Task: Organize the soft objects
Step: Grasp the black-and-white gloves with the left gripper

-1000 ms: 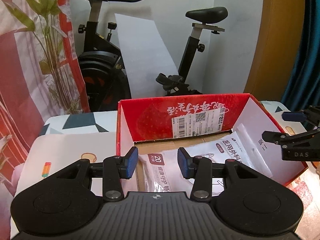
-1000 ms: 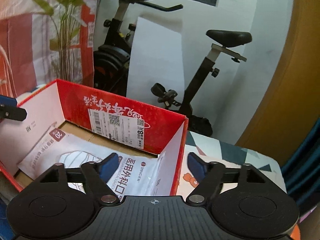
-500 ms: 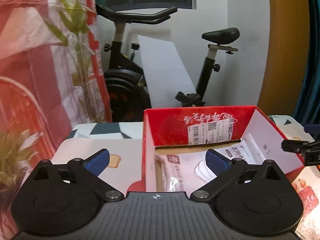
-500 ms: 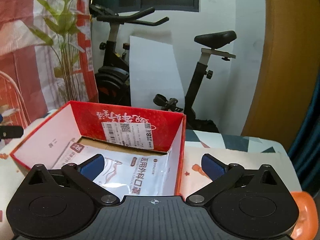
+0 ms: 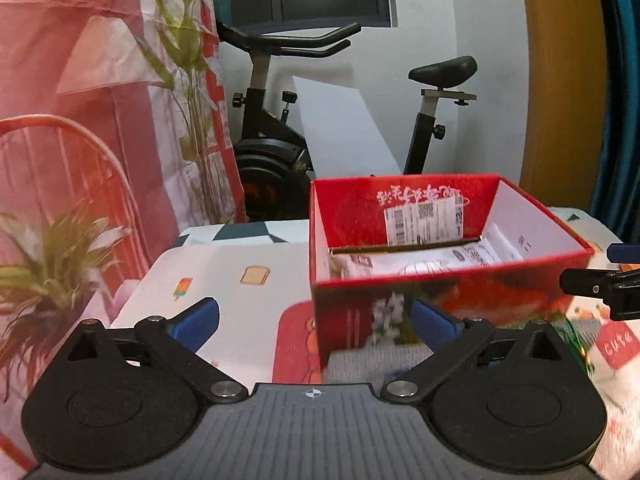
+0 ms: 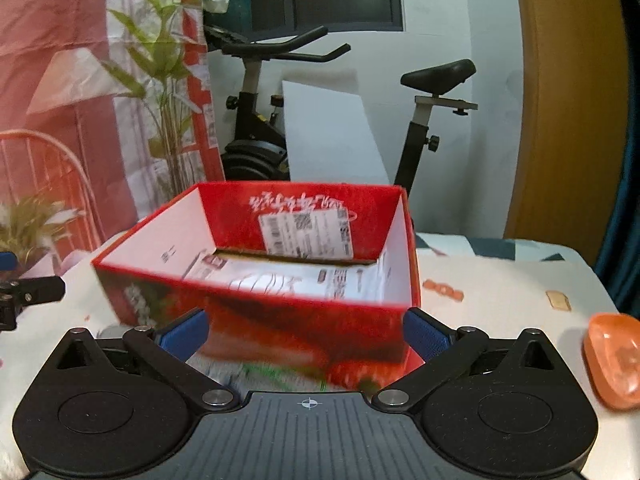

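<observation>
A red cardboard box (image 5: 440, 300) (image 6: 280, 320) stands open on the patterned table. Inside it lies a white plastic pack of face masks (image 5: 432, 262) (image 6: 288, 280). My left gripper (image 5: 316, 322) is open in front of the box's near left corner, with nothing between its blue pads. My right gripper (image 6: 306, 332) is open too, in front of the box's near wall, and holds nothing. A grey soft cloth (image 5: 360, 364) (image 6: 224, 372) lies on the table just before the box, blurred. The tip of the other gripper shows at each view's edge.
An orange translucent dish (image 6: 612, 364) sits on the table at the right. Behind the table stand an exercise bike (image 5: 280, 128), a white board (image 5: 344, 128) and a potted plant (image 6: 160, 80). A red wire chair (image 5: 60, 184) is at the left.
Both grippers opened wide and pulled back out of the box toward me. The mask pack stays lying in the box. The box's near wall now shows.
</observation>
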Demonstrator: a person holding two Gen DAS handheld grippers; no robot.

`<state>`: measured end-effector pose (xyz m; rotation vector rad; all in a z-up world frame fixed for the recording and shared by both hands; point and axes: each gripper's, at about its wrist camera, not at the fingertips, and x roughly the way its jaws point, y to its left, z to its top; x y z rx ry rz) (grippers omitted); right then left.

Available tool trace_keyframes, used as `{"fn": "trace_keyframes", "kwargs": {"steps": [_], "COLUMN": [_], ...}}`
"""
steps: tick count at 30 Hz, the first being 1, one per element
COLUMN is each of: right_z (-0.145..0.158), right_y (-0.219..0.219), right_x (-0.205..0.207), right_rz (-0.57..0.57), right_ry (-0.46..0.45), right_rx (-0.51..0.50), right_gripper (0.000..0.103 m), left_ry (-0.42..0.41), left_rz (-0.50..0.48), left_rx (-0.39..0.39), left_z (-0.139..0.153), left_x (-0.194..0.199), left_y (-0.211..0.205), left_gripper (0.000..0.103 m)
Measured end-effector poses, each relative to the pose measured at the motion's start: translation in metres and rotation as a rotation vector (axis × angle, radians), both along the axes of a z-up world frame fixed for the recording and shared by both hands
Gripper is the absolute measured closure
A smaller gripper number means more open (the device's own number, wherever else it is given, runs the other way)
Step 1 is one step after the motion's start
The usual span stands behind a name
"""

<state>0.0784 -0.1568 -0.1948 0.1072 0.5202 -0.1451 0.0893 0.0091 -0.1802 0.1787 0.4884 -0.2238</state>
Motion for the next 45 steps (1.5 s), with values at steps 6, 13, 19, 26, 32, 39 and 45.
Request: {"fn": "trace_keyframes", "kwargs": {"steps": [6,13,19,26,32,39,45], "right_z": [-0.014,-0.030,-0.046,-0.061,-0.066,-0.082,-0.092], "right_y": [0.014,0.022,0.035,0.055,0.065,0.066,0.065], "right_x": [-0.033,-0.053,-0.055,-0.058,-0.055,-0.046,-0.042], "right_rz": [-0.001,0.027,0.089,0.181,0.236,0.259,0.269], "right_ry": [0.012,0.046,0.085,0.125,0.145,0.216,0.258], "right_rx": [-0.001,-0.001,0.015,-0.016,-0.020,0.004,0.033], "right_gripper": [0.001,0.005,0.020,0.042,0.044,0.044,0.044], "left_ry": [0.042,0.131,0.218,0.339,0.392,0.418,0.445], "left_rz": [0.016,0.014,0.014,0.021,0.002,-0.054,-0.061], "left_rx": [-0.042,-0.083,-0.073,-0.182,-0.219,-0.208,-0.226], "left_z": [-0.011,-0.035,-0.056,-0.083,-0.099,-0.108,-0.114], "left_x": [-0.027,-0.037,-0.038,-0.030,-0.028,-0.025,-0.022], "left_y": [0.010,0.010,0.012,0.028,0.030,0.017,0.015], "left_gripper": [0.000,0.001,0.016,0.047,0.047,0.047,0.048]}}
